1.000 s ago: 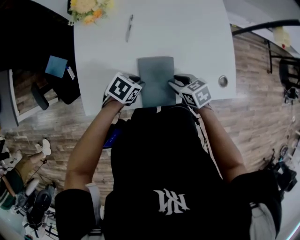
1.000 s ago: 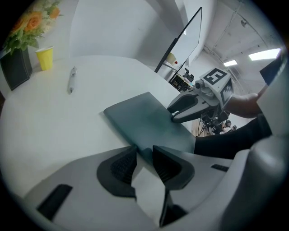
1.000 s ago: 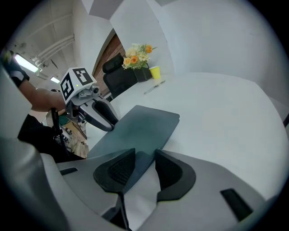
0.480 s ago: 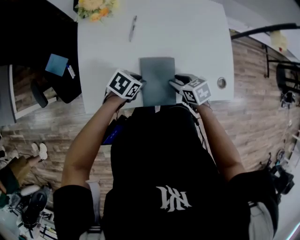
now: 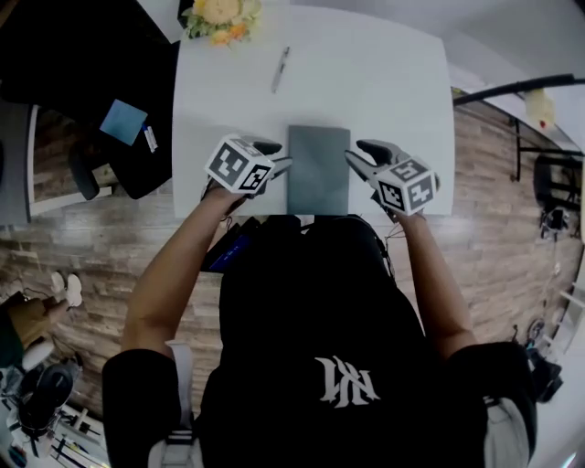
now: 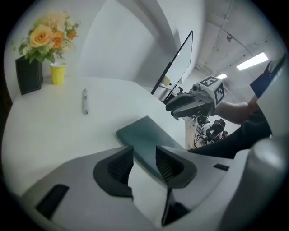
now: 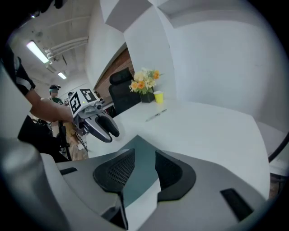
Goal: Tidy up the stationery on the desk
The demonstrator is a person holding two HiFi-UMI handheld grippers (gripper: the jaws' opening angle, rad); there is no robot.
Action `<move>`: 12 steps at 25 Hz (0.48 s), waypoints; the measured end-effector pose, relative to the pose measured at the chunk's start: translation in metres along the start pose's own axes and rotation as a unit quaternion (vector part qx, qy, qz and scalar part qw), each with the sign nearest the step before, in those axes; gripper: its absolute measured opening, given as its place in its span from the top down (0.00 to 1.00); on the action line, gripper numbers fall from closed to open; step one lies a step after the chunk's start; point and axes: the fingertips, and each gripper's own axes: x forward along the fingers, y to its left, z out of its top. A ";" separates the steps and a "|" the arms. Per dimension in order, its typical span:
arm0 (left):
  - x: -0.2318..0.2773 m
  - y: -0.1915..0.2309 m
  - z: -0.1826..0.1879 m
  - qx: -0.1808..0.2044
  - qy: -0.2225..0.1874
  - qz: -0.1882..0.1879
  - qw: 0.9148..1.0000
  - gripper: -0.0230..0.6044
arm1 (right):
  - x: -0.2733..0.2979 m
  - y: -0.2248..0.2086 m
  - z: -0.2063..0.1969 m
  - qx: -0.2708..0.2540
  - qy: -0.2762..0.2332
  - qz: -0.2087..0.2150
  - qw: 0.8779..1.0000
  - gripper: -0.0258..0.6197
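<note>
A grey-green notebook point(image 5: 318, 169) lies flat and closed on the white desk point(image 5: 393, 82), close to its front edge. My left gripper point(image 5: 277, 157) hovers at the notebook's left edge, jaws a narrow gap apart with nothing between them. My right gripper point(image 5: 363, 154) is at the notebook's right edge, also narrowly open and empty. In the left gripper view the notebook point(image 6: 144, 137) shows past the left gripper point(image 6: 144, 151). In the right gripper view the notebook point(image 7: 142, 158) shows past the right gripper point(image 7: 144, 155). A silver pen point(image 5: 280, 69) lies farther back on the desk.
A bouquet point(image 5: 219, 16) in a black vase point(image 6: 29, 74) and a yellow cup point(image 6: 57, 73) stand at the desk's far left corner. A black office chair point(image 5: 91, 55) is left of the desk. A thin upright panel point(image 6: 178, 63) stands beyond the desk's right side.
Both grippers have drawn slightly outward from the notebook's sides, the right one more. The head view has shifted, and the notebook lies as before.
</note>
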 end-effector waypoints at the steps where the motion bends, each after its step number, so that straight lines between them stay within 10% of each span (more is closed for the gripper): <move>1: -0.008 -0.001 0.008 0.001 -0.016 0.002 1.000 0.72 | -0.003 0.002 0.012 -0.010 -0.013 0.001 1.000 0.71; 12: -0.102 -0.028 0.107 0.055 -0.227 0.004 0.972 0.86 | -0.048 0.042 0.144 -0.144 -0.157 0.014 0.977 0.85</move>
